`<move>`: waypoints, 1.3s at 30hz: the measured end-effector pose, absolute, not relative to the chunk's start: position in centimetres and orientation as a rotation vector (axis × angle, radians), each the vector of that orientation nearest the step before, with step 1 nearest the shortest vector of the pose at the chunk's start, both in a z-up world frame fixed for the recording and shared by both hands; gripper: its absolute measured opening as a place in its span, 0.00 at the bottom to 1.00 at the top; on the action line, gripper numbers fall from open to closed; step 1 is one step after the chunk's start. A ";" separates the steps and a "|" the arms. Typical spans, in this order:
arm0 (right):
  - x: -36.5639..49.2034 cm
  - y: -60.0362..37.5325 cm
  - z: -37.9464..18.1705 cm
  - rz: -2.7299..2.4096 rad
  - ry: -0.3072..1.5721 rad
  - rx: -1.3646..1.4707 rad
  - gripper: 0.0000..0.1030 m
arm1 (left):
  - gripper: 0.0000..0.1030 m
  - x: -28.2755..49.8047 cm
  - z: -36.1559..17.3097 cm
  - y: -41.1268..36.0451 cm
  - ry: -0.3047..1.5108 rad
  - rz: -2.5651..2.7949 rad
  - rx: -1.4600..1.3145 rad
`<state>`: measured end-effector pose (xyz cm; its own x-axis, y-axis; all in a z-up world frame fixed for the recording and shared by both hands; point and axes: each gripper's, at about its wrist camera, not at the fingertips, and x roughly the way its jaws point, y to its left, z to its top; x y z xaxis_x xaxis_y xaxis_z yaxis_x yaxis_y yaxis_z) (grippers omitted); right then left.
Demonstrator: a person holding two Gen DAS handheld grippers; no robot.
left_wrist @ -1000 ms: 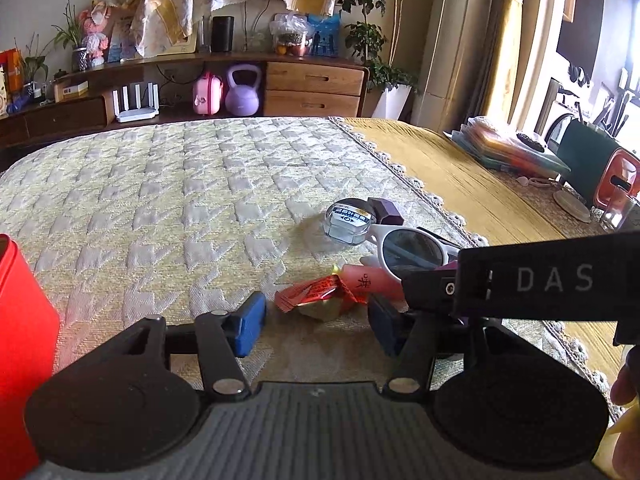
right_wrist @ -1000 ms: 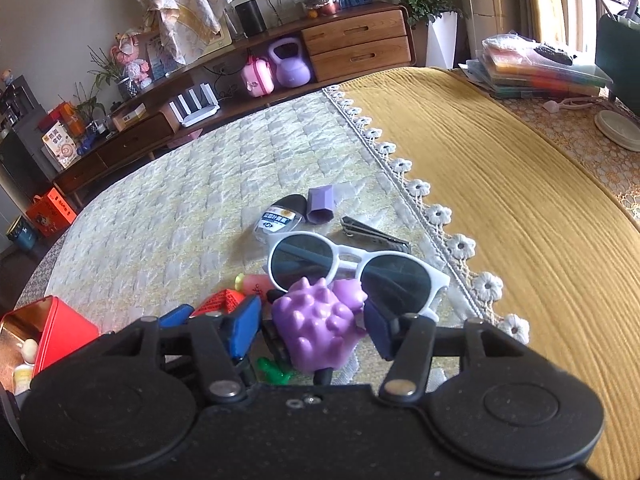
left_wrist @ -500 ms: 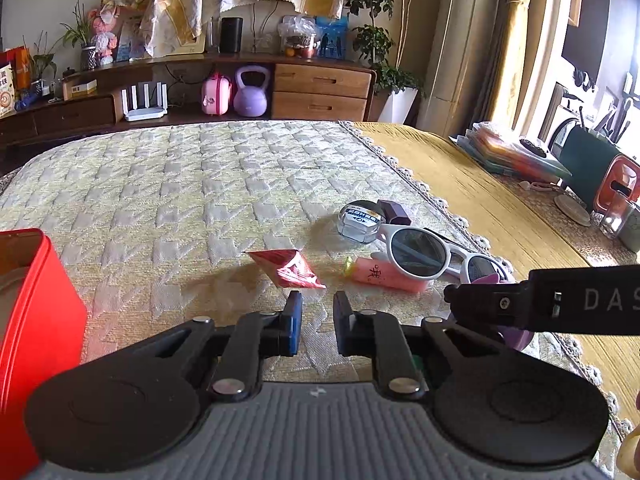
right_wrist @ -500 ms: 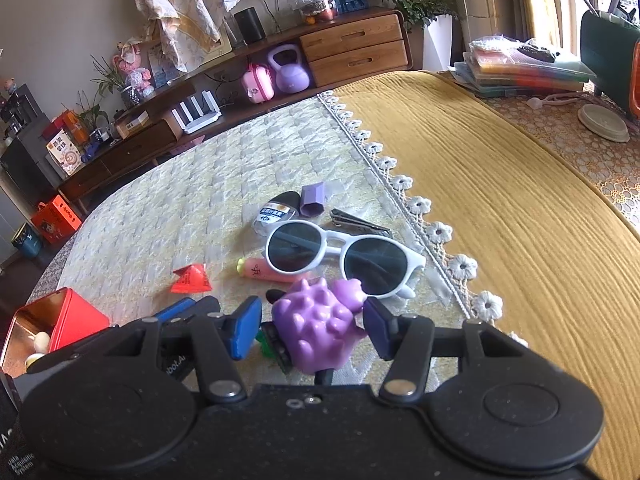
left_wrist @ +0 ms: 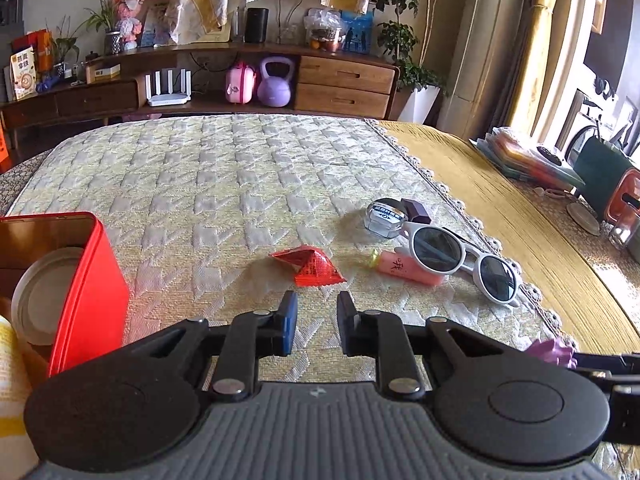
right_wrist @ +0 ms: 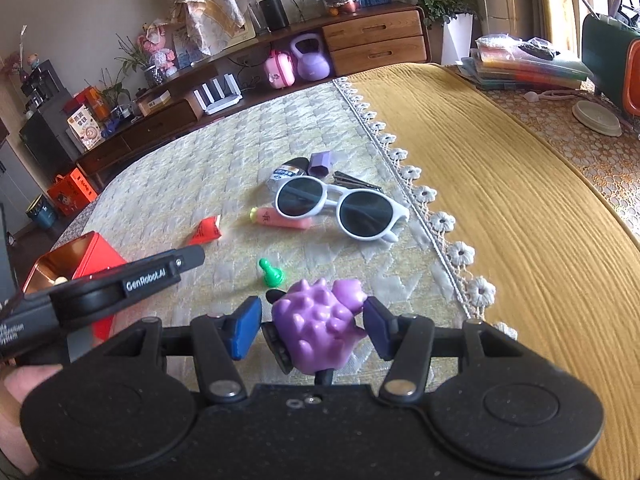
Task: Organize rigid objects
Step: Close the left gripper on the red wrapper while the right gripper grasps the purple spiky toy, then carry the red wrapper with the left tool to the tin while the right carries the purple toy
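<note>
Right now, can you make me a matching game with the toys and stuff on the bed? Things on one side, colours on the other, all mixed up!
Things:
1. spiky toy
2. sunglasses
3. little pawn
4. tin box

Colours:
A. red
B. green
C. purple
D. white frame, dark lenses

Right pairs: 1-C, 2-D, 3-B, 4-A.
</note>
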<state>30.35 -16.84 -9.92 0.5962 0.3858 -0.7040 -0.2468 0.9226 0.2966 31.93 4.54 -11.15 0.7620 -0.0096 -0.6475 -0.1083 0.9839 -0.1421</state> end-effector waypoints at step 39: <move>28.1 -15.9 -9.0 0.436 0.836 0.147 0.54 | 0.26 31.4 -9.5 4.9 0.679 0.134 -0.170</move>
<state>28.10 -15.90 -8.99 0.5887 0.4297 -0.6847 -0.3155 0.9020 0.2948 31.37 4.86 -9.50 0.7704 0.0674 -0.6340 -0.1780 0.9776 -0.1123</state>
